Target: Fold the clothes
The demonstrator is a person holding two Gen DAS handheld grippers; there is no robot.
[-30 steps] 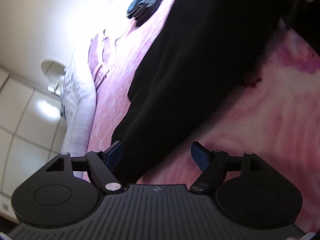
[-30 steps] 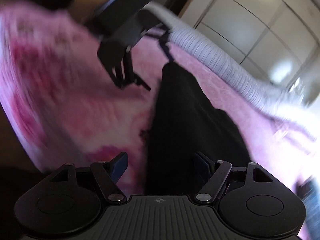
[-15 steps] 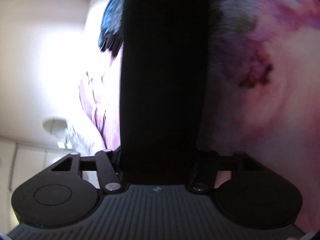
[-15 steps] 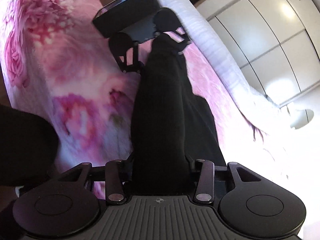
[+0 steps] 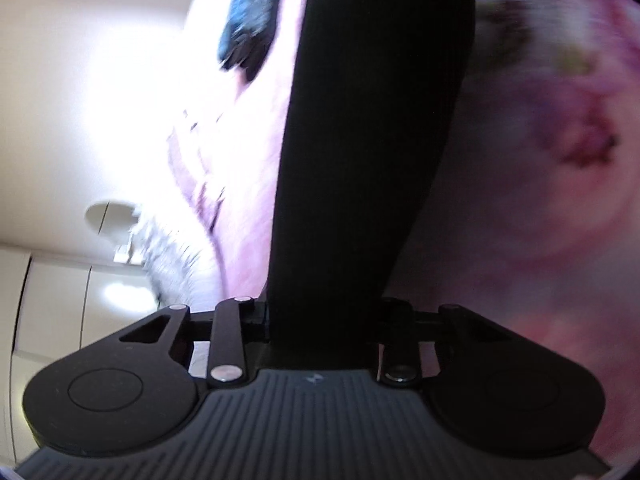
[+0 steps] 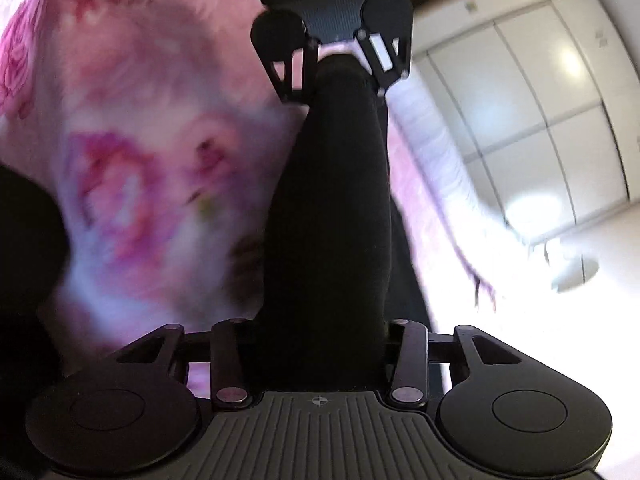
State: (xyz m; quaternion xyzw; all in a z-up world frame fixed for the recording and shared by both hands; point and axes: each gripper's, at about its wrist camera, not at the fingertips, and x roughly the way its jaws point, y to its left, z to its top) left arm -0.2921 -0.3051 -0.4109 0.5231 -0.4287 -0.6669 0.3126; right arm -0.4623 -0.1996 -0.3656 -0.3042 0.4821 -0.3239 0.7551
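In the left wrist view we count one black garment point(image 5: 372, 140) running up the frame's centre over the pink floral bedspread point(image 5: 560, 200), one dark blue item point(image 5: 248, 12) at top; our left gripper point(image 5: 324, 320) is closing on the garment.

In the right wrist view, the same garment point(image 6: 336, 220) spans both tools; our right gripper point(image 6: 324, 336) clamps its near end, the left gripper point(image 6: 340, 64) its far end at top centre, white cupboards point(image 6: 540, 112) right.

Matte black left tongs point(image 5: 322, 316) and right tongs point(image 6: 320, 332): ribbed grey centre plate, round side discs, silver pivot screws, small crosshair mark.
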